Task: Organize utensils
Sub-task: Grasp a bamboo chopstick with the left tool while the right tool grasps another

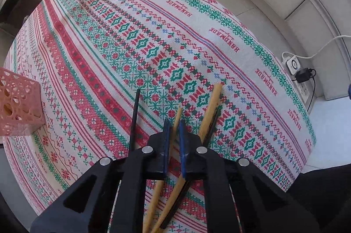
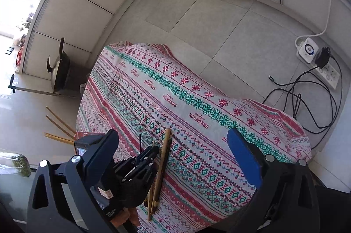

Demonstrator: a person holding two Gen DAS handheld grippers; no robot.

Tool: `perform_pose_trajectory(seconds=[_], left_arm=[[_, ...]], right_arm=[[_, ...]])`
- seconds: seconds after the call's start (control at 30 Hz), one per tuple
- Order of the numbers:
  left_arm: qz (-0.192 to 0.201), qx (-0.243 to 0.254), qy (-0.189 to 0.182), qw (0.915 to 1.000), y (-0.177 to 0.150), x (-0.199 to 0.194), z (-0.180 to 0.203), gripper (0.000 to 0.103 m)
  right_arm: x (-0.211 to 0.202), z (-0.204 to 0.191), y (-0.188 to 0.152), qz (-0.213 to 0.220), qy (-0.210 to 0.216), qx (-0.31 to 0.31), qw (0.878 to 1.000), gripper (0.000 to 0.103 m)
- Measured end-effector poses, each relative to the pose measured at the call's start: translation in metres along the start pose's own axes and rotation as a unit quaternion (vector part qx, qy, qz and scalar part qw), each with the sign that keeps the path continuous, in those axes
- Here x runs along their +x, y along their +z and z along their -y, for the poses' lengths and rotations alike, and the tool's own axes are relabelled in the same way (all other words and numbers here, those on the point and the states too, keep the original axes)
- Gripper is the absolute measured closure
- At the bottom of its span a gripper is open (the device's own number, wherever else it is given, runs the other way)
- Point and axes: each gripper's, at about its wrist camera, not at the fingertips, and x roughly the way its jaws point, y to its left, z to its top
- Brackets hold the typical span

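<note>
- Left wrist view: the left gripper (image 1: 174,134) is nearly closed on a thin light-wood chopstick (image 1: 176,121); other bamboo and black sticks lie loose on the patterned tablecloth (image 1: 131,35). The pink lattice holder (image 1: 17,103) seems yet unfilled.
- Right wrist view: the right gripper (image 2: 173,158) gapes wide, holding nothing, above the table; most sorting looks undone.

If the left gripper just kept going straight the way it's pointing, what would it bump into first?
Most likely the patterned tablecloth just ahead: the left gripper angles down over the chopsticks it straddles. Nothing else stands in that line, though depth is hard to judge.
</note>
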Motion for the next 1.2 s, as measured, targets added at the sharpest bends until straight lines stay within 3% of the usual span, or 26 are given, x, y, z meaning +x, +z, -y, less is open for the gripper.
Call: perform_pose_trajectory(seconds=[0.13,0.3,0.37,0.43,0.5,0.67,0.77,0.8,0.83,0.9,1.1,1.2], left_arm=[[0.042,-0.010,0.003,0.9991,-0.012,-0.017,-0.014,0.099],[0.101,-0.034,-0.001,0.9943,-0.034,-0.070,-0.035,0.099],[0.120,-0.047,0.004,0.9916,-0.045,-0.091,-0.050,0.099],[0.140,-0.063,0.003,0.9882,-0.059,-0.111,-0.065,0.099],[0.157,-0.077,0.003,0.9846,-0.072,-0.129,-0.077,0.099],[0.178,-0.097,0.002,0.9792,-0.092,-0.153,-0.100,0.099],[0.183,-0.104,0.002,0.9776,-0.096,-0.158,-0.106,0.099],[0.184,-0.106,0.003,0.9771,-0.097,-0.159,-0.108,0.099],[0.185,-0.109,0.004,0.9767,-0.097,-0.160,-0.109,0.099],[0.189,-0.115,0.005,0.9753,-0.099,-0.164,-0.110,0.099],[0.222,-0.131,0.005,0.9662,-0.104,-0.188,-0.120,0.099],[0.236,-0.142,0.009,0.9613,-0.107,-0.198,-0.127,0.099]], right_arm=[[0.017,-0.010,-0.003,-0.011,-0.015,-0.018,1.000,0.007],[0.056,-0.035,-0.009,-0.032,-0.042,-0.058,0.997,0.007],[0.075,-0.047,-0.010,-0.041,-0.048,-0.083,0.995,0.015],[0.095,-0.059,-0.012,-0.057,-0.059,-0.110,0.991,0.033],[0.115,-0.065,-0.014,-0.079,-0.069,-0.124,0.987,0.044],[0.148,-0.075,-0.019,-0.086,-0.114,-0.152,0.978,0.062],[0.155,-0.087,-0.023,-0.062,-0.137,-0.186,0.971,0.071],[0.157,-0.091,-0.025,-0.049,-0.148,-0.198,0.968,0.086],[0.160,-0.094,-0.028,-0.042,-0.152,-0.206,0.966,0.094],[0.161,-0.096,-0.031,-0.029,-0.157,-0.212,0.964,0.095],[0.120,-0.104,-0.028,0.019,-0.080,-0.196,0.977,0.095],[0.092,-0.116,-0.029,0.040,-0.042,-0.202,0.978,0.095]])
